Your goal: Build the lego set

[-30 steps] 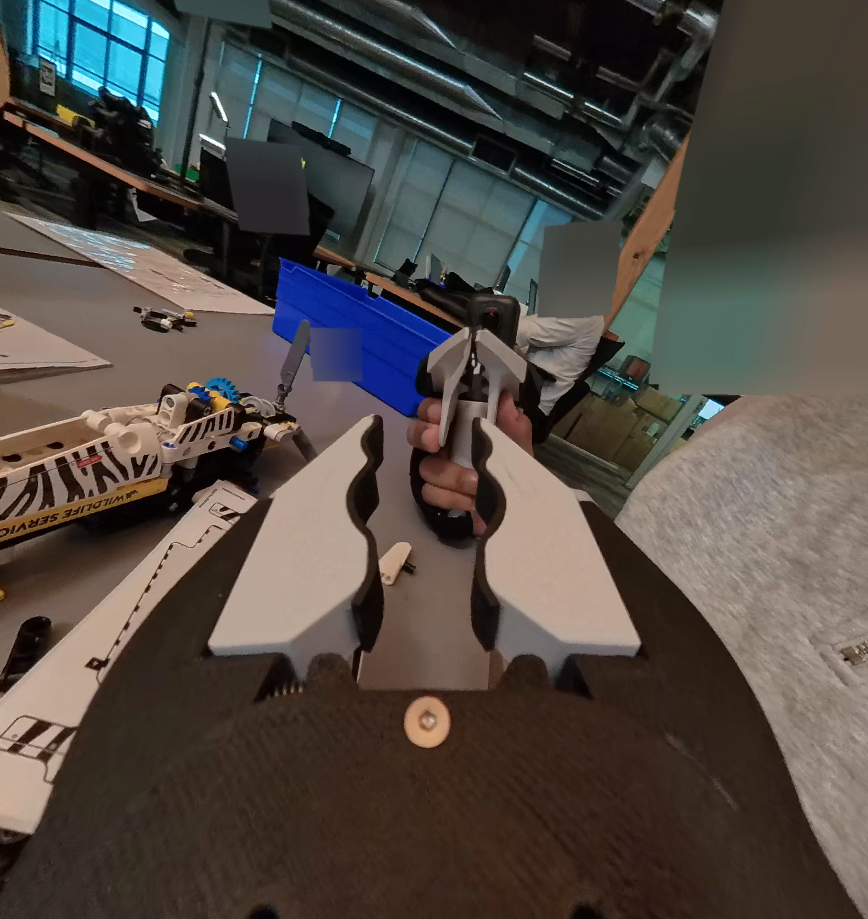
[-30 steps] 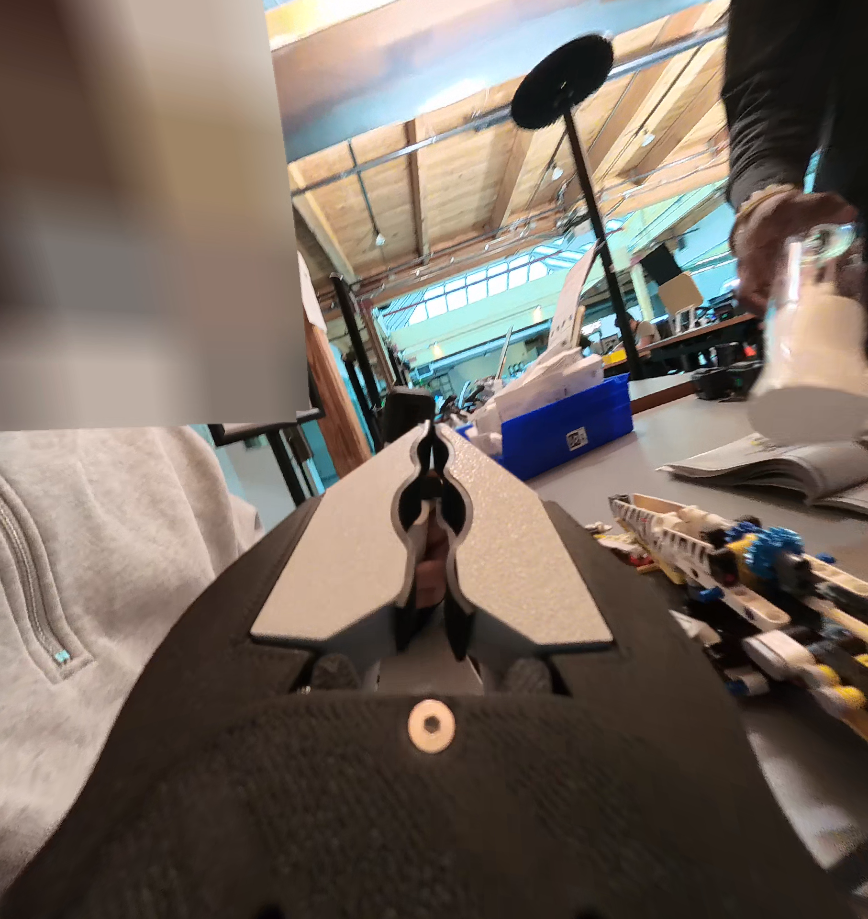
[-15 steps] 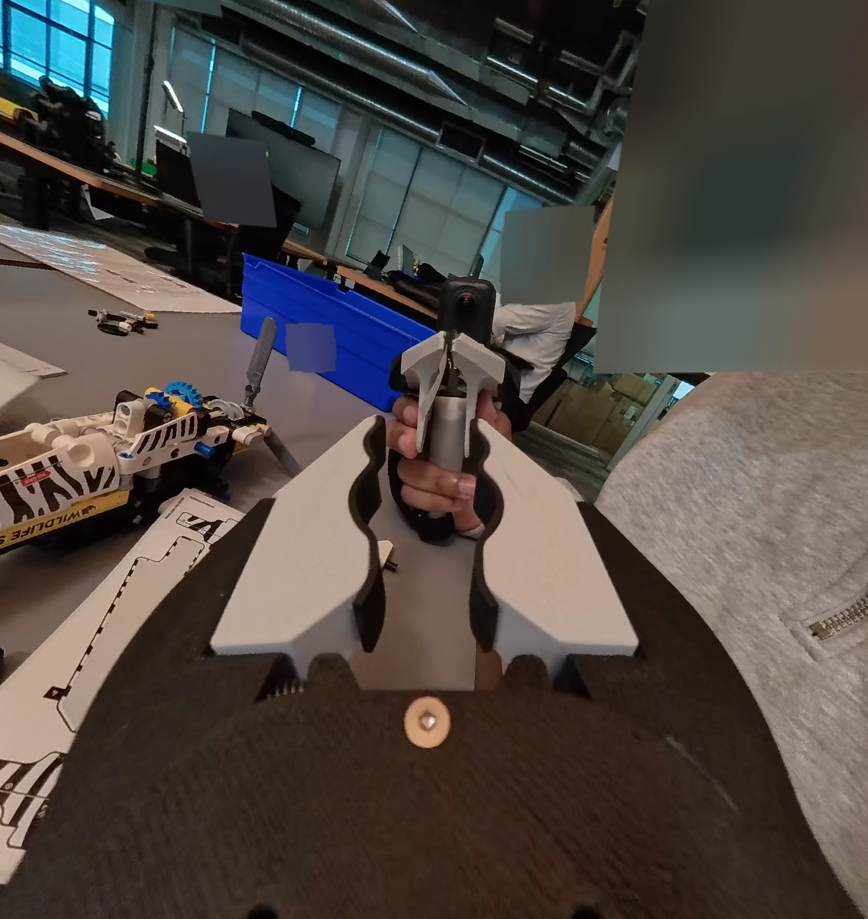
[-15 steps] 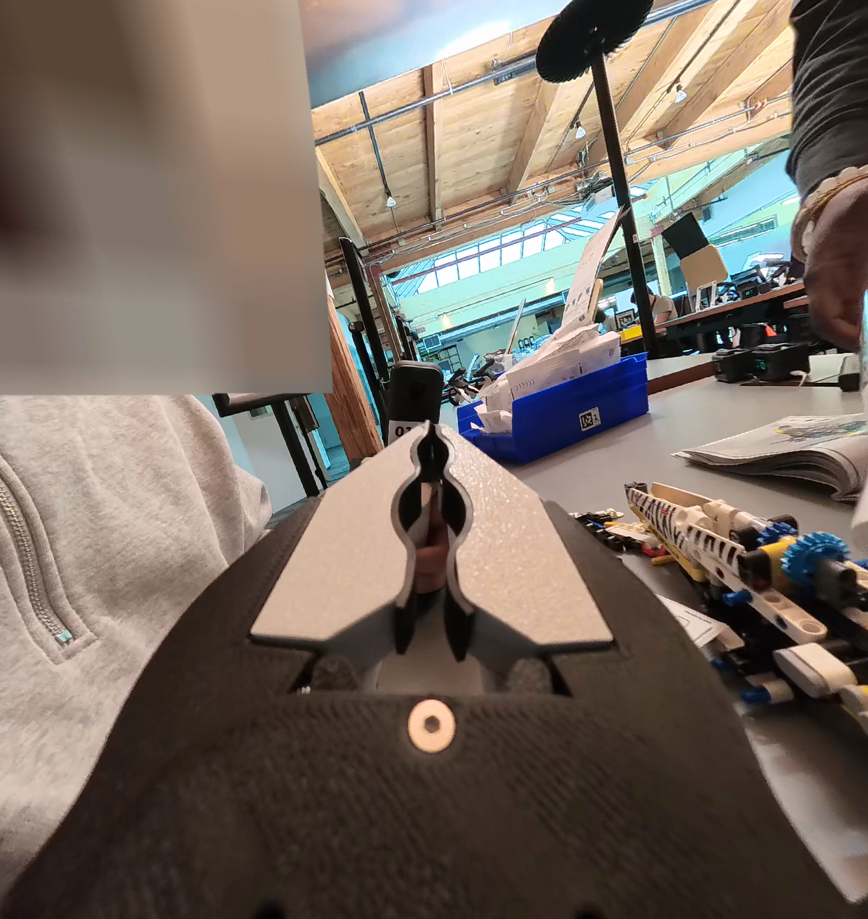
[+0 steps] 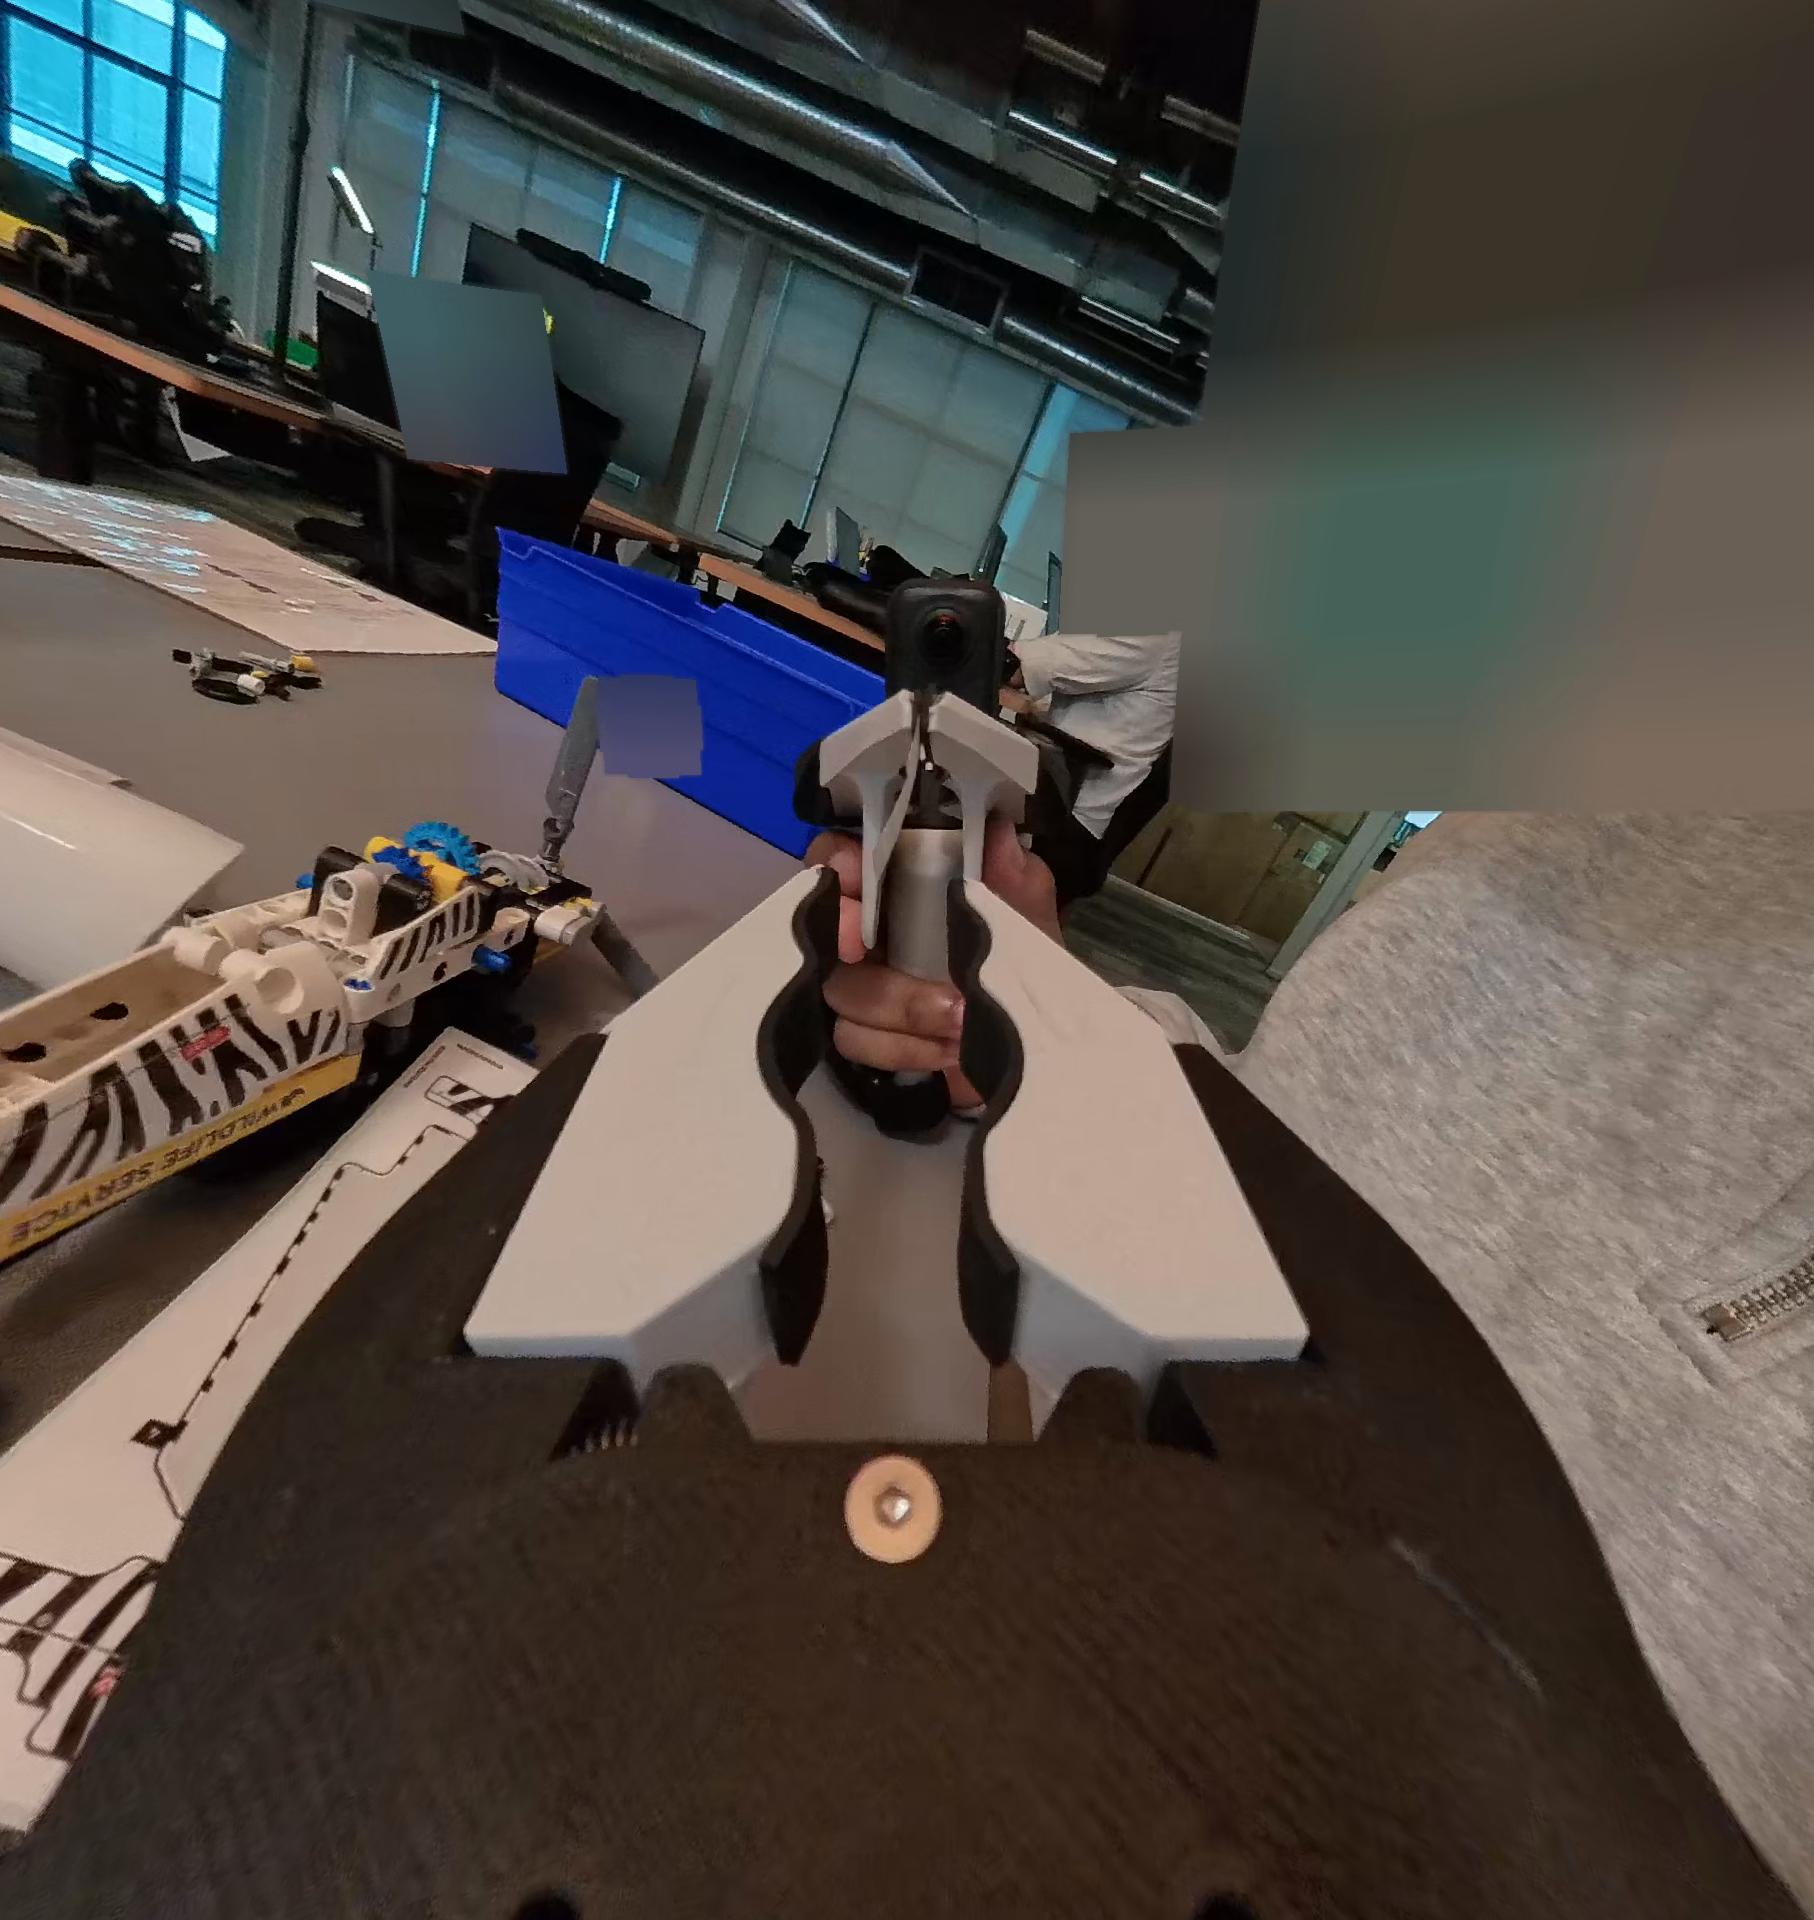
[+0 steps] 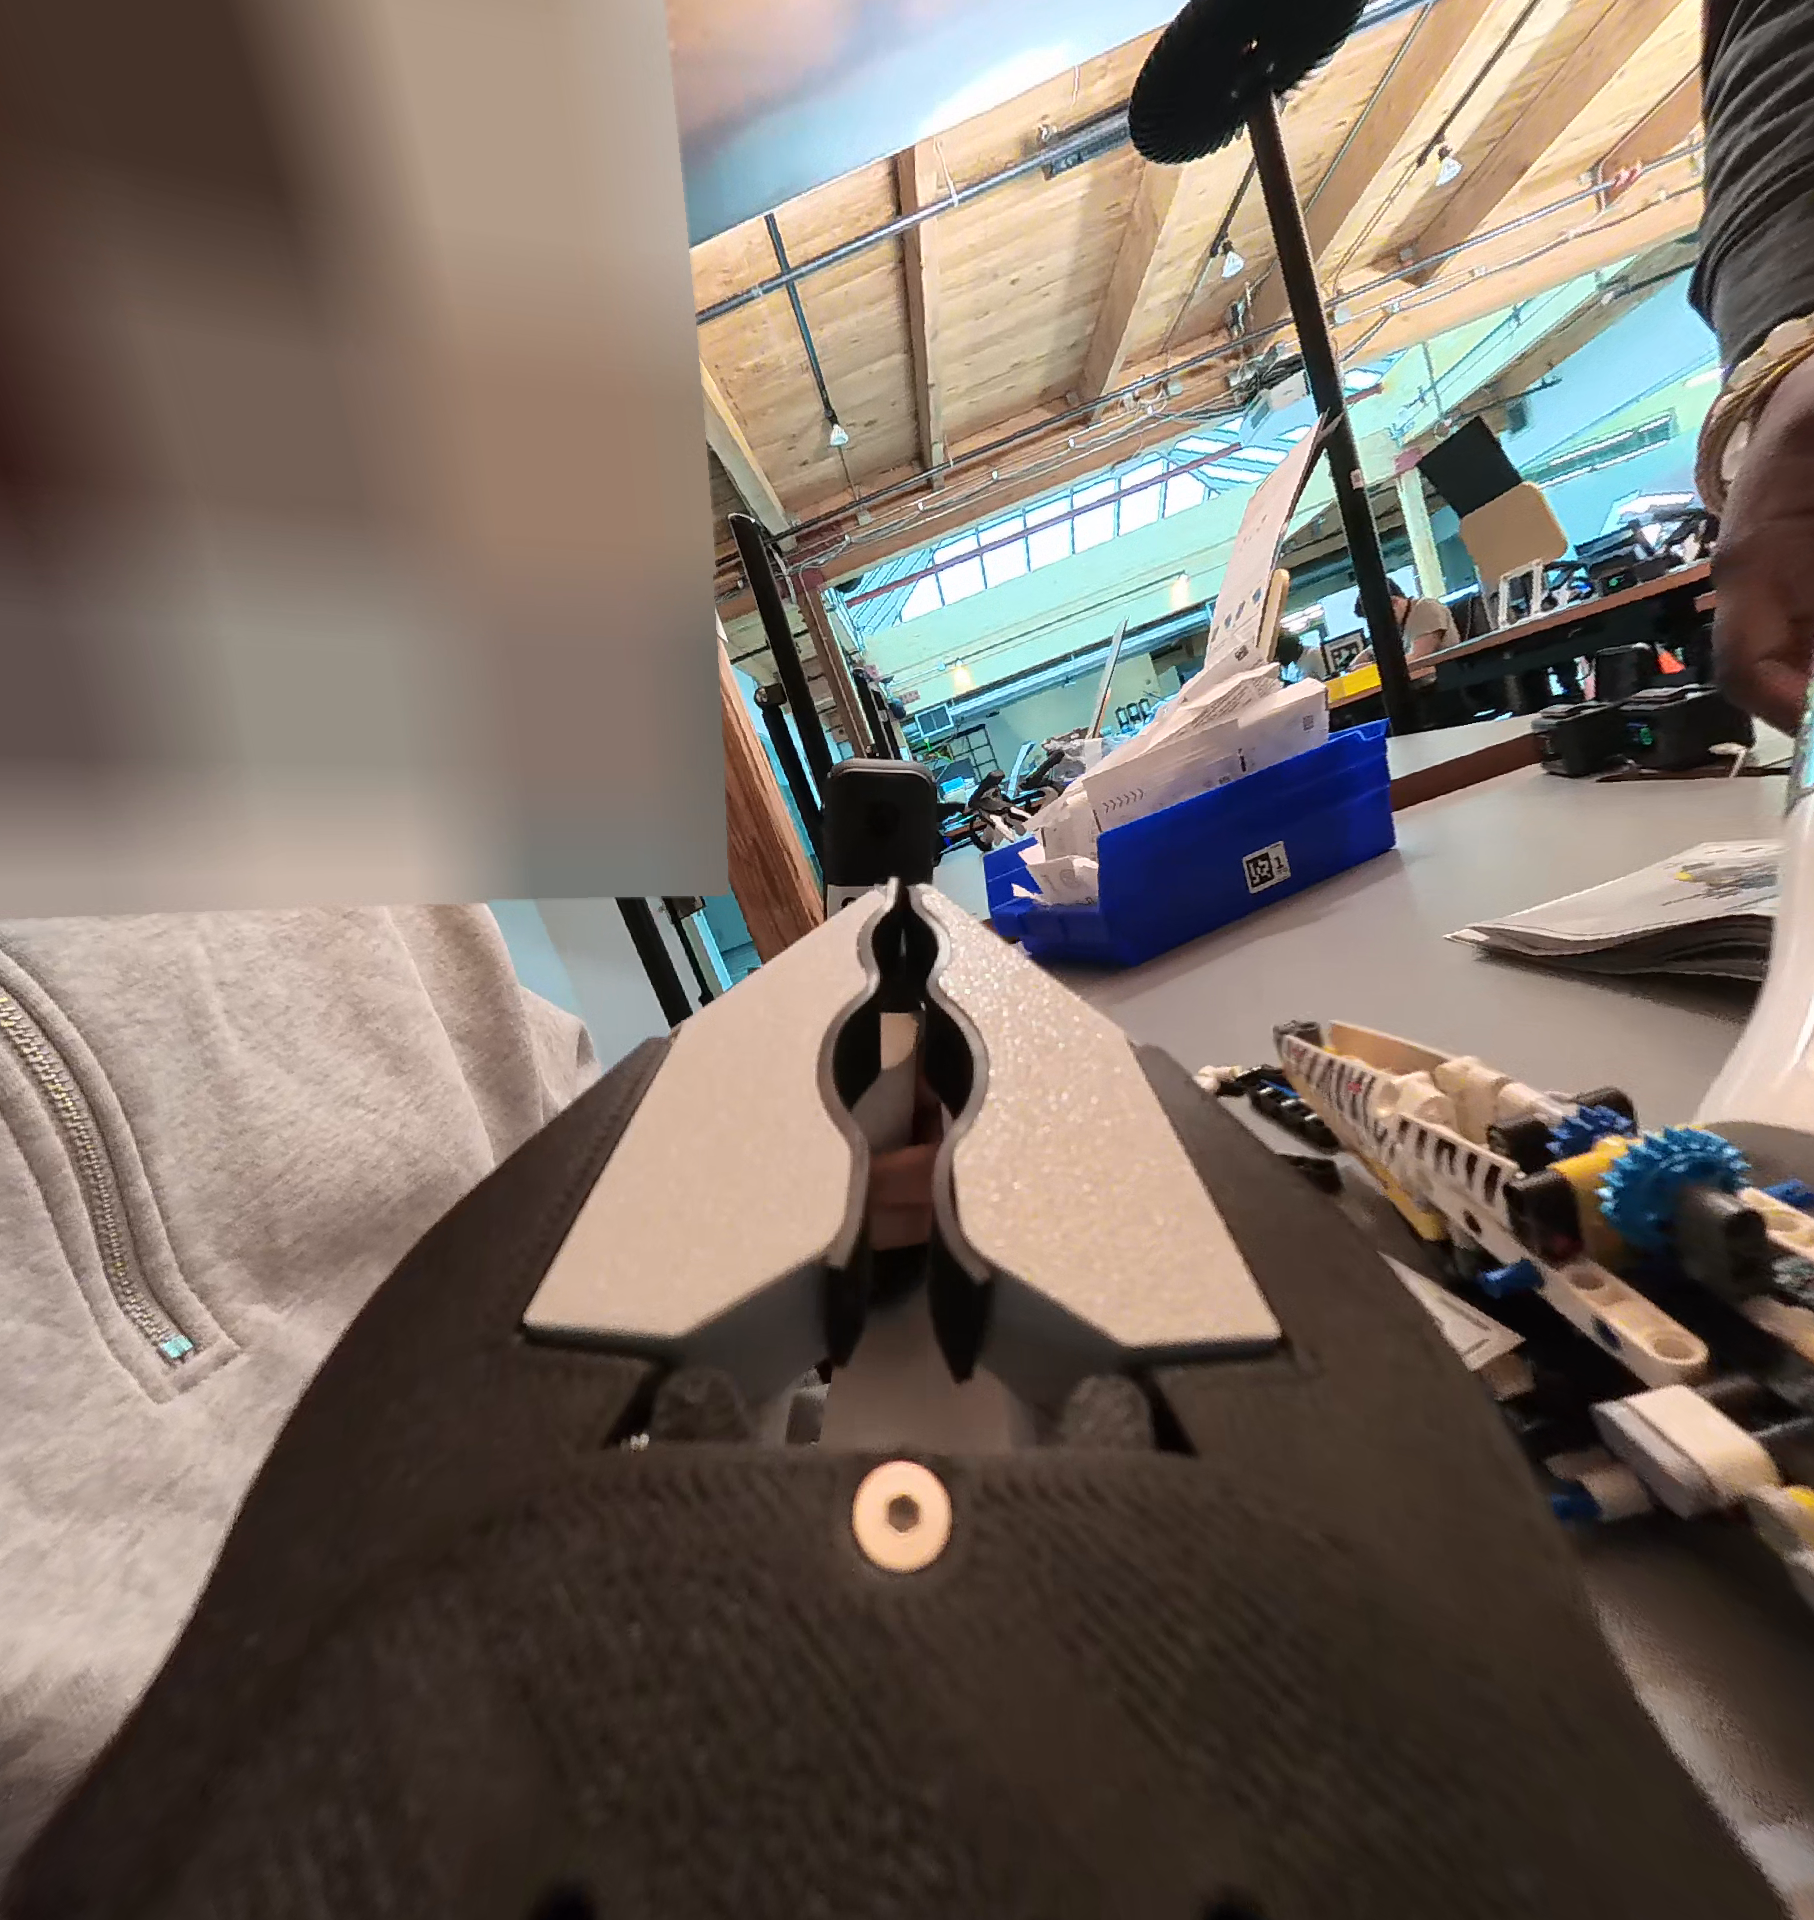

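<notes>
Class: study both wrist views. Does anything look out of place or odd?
Yes: both grippers face each other in mid-air, away from the zebra-striped lego model. The left gripper is open and empty; the right gripper is shut.

We see a grey desk [image 5: 259,748], a wooden-beamed ceiling [image 6: 1038,260], tall paned windows [image 5: 913,436], exposed ceiling ducts [image 5: 778,94] and long workbenches [image 5: 103,343] behind.
</notes>
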{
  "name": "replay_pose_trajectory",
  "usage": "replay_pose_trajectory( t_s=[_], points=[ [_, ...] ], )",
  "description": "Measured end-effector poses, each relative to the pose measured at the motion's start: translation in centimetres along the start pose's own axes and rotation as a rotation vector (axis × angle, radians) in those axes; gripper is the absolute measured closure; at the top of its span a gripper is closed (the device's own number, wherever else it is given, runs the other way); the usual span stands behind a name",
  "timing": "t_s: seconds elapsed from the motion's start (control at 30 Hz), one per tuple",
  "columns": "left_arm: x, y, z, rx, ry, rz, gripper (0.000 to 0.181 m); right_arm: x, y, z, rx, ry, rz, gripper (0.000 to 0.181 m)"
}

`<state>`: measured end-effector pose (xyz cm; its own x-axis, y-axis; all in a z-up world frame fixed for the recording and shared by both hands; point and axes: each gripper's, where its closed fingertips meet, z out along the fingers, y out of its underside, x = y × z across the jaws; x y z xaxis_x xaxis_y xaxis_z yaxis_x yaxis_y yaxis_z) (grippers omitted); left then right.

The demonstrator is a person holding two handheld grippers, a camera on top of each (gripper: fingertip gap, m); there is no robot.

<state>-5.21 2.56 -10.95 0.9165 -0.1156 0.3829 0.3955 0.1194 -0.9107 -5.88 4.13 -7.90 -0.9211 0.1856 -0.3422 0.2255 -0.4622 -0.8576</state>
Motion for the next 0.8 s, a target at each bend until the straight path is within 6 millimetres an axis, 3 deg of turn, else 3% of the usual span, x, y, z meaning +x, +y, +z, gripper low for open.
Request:
replay_pose_trajectory(
  t_s=[0.33, 0.7, 0.8],
  points=[
    [-0.25, -0.01, 0.01, 0.000, -0.021, 0.000, 0.181, 0.02, 0.69, 0.46, -0.030, -0.006, 0.011, 0.181],
    [-0.26, -0.21, -0.08, 0.015, -0.028, 0.010, 0.181, 0.19, 0.71, 0.54, -0.023, -0.005, 0.033, 0.181],
    [-0.26, -0.30, -0.10, 0.021, -0.035, 0.022, 0.181, 0.25, 0.63, 0.51, -0.021, 0.002, 0.042, 0.172]
  ],
)
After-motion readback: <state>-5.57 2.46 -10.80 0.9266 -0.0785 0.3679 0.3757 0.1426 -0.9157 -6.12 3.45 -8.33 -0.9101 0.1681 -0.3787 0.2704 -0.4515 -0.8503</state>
